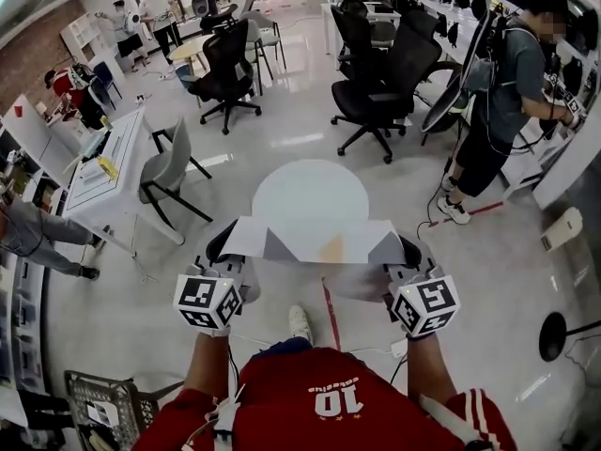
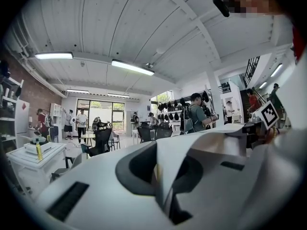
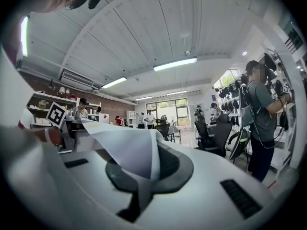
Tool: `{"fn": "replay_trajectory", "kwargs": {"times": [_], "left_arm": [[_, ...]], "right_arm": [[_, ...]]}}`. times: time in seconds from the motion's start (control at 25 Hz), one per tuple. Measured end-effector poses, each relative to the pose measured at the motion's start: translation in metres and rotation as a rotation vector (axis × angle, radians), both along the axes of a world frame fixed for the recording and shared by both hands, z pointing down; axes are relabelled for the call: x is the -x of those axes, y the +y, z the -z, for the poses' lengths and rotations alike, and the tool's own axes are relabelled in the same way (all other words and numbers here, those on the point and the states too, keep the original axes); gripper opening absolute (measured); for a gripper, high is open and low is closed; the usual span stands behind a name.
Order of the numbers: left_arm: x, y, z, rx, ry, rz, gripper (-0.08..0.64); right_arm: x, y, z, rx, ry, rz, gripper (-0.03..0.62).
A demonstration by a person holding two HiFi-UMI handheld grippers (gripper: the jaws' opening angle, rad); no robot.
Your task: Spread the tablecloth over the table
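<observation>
In the head view a folded white tablecloth (image 1: pixel 315 241) with grey and tan patches hangs stretched between both grippers, just in front of a round white table (image 1: pixel 310 194). My left gripper (image 1: pixel 226 248) is shut on the cloth's left end and my right gripper (image 1: pixel 405 252) is shut on its right end. The left gripper view shows the cloth (image 2: pixel 201 145) pinched in the left gripper (image 2: pixel 162 178) and running off to the right. Seen from the right gripper view, the cloth (image 3: pixel 122 150) is clamped in the right gripper (image 3: pixel 146 176) and leads away to the left. Both grippers point level.
A grey chair (image 1: pixel 169 169) and a white desk (image 1: pixel 105 178) stand to the left of the table. Black office chairs (image 1: pixel 380 83) stand behind it. A person (image 1: pixel 502 101) stands at the right by a shelf. A wire basket (image 1: pixel 101 407) sits at lower left.
</observation>
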State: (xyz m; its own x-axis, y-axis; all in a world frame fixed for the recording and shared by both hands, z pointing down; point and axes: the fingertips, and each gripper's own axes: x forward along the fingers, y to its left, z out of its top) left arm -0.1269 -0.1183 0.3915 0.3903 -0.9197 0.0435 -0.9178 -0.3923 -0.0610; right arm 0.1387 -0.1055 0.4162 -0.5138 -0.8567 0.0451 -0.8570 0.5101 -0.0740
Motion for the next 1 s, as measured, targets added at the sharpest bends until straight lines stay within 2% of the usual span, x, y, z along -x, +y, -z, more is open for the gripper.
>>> {"fn": "replay_trajectory", "kwargs": {"times": [0.24, 0.48, 1.0], "left_arm": [[-0.002, -0.034, 0.011, -0.013, 0.020, -0.016, 0.009], [0.001, -0.094, 0.020, -0.024, 0.023, -0.046, 0.009], [0.028, -0.191, 0.047, -0.073, 0.041, -0.125, 0.009]], "right_arm": [[-0.002, -0.027, 0.009, 0.007, 0.011, -0.020, 0.017], [0.001, -0.082, 0.024, -0.013, 0.015, -0.051, 0.017], [0.029, -0.161, 0.054, -0.063, 0.047, -0.139, 0.015]]}}
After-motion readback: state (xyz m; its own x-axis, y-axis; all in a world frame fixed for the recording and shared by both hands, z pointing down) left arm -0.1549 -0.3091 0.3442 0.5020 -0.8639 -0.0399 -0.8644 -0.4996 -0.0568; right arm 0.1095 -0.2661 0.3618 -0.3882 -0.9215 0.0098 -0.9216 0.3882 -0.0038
